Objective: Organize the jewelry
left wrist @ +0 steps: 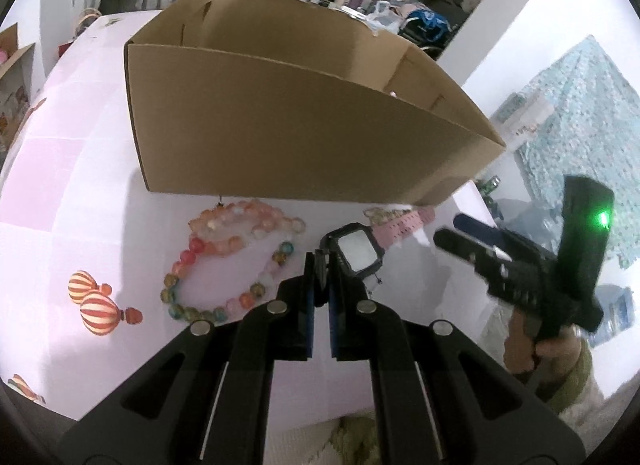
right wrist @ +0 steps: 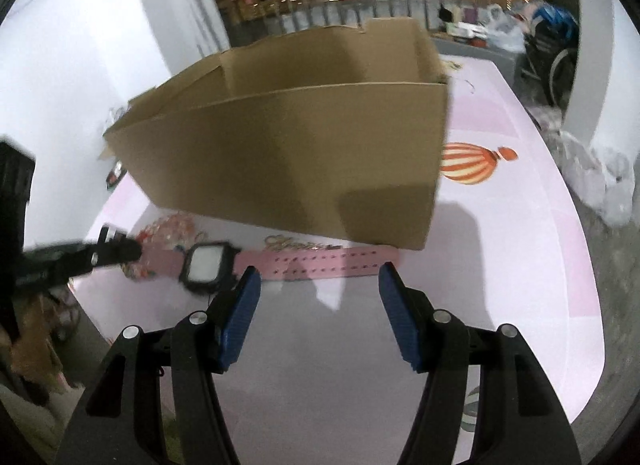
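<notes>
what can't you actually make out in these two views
- Cardboard box contents: both views, its near wall hides the floor inside.
- Watch strap end in the left gripper: left wrist view, the fingers cover it.
- Gold piece beside the pink strap: right wrist view, blurred and too small to identify.

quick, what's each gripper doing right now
left gripper: shut on the pink strap of the watch.
right gripper: open, holding nothing.
</notes>
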